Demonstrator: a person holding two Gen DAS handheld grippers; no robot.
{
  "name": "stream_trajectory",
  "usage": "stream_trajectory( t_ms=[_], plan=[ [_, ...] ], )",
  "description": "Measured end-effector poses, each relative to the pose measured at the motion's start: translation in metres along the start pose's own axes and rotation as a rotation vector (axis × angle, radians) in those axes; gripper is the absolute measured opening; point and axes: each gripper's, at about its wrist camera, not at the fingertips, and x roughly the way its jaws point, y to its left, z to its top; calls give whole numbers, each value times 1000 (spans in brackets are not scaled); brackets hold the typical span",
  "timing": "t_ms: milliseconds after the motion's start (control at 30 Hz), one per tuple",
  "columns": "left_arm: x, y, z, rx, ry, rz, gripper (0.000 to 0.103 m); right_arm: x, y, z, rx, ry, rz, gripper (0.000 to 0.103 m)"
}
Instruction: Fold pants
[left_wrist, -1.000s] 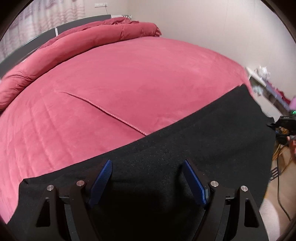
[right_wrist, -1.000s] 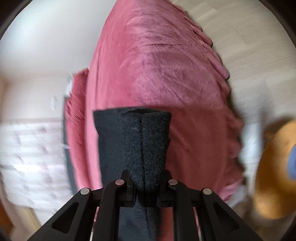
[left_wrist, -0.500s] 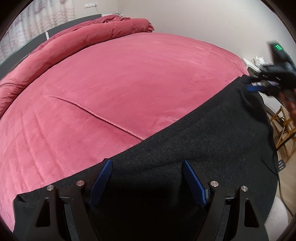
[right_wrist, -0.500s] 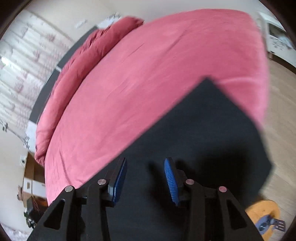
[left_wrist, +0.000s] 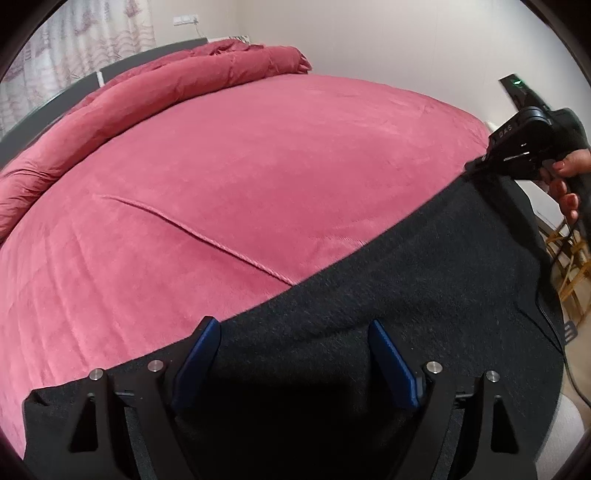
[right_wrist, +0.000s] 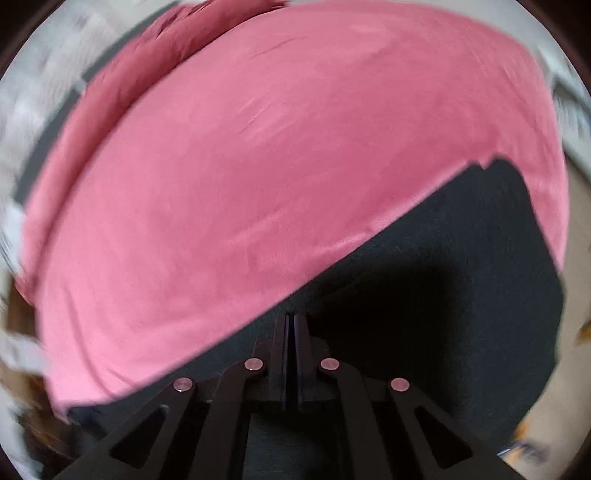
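Black pants (left_wrist: 388, 306) on bed; left view alone shows hand (left_wrist: 567, 184).

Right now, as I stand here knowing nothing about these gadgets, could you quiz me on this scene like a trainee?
1. The black pants lie on: A a table, B the pink bed cover, C the floor.
2. True or false: the two fingers of the right gripper are shut together.
3. What lies bunched along the far edge of the bed cover?
Key: 1 B. 2 True. 3 A rolled-up pink duvet.
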Motion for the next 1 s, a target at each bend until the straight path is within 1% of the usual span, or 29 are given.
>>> stream_trajectory(
  t_ms=[33,100,133,200,233,267,300,333,367,400,433,467,500,533,567,600,633,667,700,733,767,800,833,867,933,967,1000],
  plan=[
    [1,1,1,-9,-7,6,85,-11,-1,3,-11,-86,-16,0],
    [5,2,0,-30,-7,22,87,-21,-7,5,-1,-160,-7,0],
    [7,1,0,-32,-8,31,88,-20,-13,5,30,-159,13,0],
    [9,-3,-1,-19,-18,49,88,-12,-26,-2,84,-96,117,4],
    [9,-5,-2,-18,-22,57,89,-7,-25,-10,81,-59,159,5],
    [9,-5,-3,-20,-27,58,89,-6,-20,-19,52,-32,163,16],
    [9,-5,-4,-27,-32,54,89,-8,-14,-25,11,-34,170,32],
    [8,-5,-6,-33,-33,55,89,-12,-5,-31,-58,-46,178,39],
    [7,-6,-8,-38,-35,57,89,-15,9,-34,-154,-56,153,46],
    [5,-6,-9,-47,-35,59,89,-16,21,-37,-226,-57,135,49],
    [2,-6,-11,-61,-35,58,89,-14,39,-41,-324,-33,142,51],
    [-1,-4,-12,-71,-37,56,89,-9,47,-40,-370,3,168,53],
    [-3,-4,-14,-80,-42,56,88,-2,59,-44,-420,62,215,53],
    [-7,-4,-17,-86,-45,54,89,2,65,-44,-452,90,233,53],
    [-10,-4,-21,-91,-48,51,88,3,74,-55,-529,114,237,53],
    [-15,-2,-26,-97,-53,51,88,4,81,-63,-597,123,227,53],
    [-18,-2,-30,-101,-57,51,88,10,88,-73,-701,135,190,54],
    [-18,-3,-31,-101,-60,50,88,15,92,-80,-769,145,153,54],
    [-21,-2,-34,-96,-63,50,88,19,94,-89,-838,132,119,54],
    [-23,-2,-34,-93,-61,52,88,17,96,-94,-864,113,104,53],
    [-22,-2,-32,-94,-55,56,88,18,99,-96,-871,104,85,36],
    [-22,-2,-30,-98,-53,58,88,20,101,-95,-861,108,68,6],
    [-20,-2,-28,-108,-55,58,88,19,100,-93,-833,113,59,4],
    [-21,0,-26,-122,-58,55,88,18,100,-90,-828,95,49,3],
    [-17,4,-25,-152,-50,67,89,17,103,-83,-821,19,6,0],
    [-12,4,-25,-149,-38,80,89,15,103,-78,-797,-44,-34,0],
    [-9,1,-27,-127,-35,93,89,15,89,-76,-754,-74,-61,0]
  ],
)
